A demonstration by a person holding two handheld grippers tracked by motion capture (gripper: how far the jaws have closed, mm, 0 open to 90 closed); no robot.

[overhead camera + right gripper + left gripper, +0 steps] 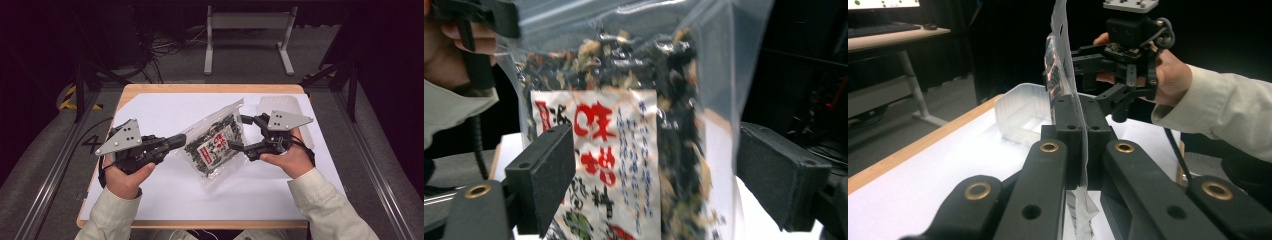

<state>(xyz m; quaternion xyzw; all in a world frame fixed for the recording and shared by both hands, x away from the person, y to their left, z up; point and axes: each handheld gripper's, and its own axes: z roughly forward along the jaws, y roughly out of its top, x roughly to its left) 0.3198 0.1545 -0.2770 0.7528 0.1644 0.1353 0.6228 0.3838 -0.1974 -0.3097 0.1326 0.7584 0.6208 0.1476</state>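
On the white sheet that covers the wooden table, between the person's two hands, a clear plastic bag is held up off the surface, slanting from its sealed top edge at the far right down to its bottom corner nearer the person. Inside it lies a dark, flaky dried mix with pale bits scattered through it, plus a white paper label printed in red and blue characters; the contents sit mostly in the middle and lower part of the bag, while the strip near the top edge is clear film.

Beyond the bag, at the far right of the sheet, stands a translucent plastic tub, open on top; in the left gripper view nothing can be made out inside it.

At the bag's left edge, the left gripper is clenched on the film, which runs pinched between its two black jaws. At the bag's right edge, the right gripper has its jaws spread wide, one on each side of the bag with a gap to the film, so the pads do not press on it.
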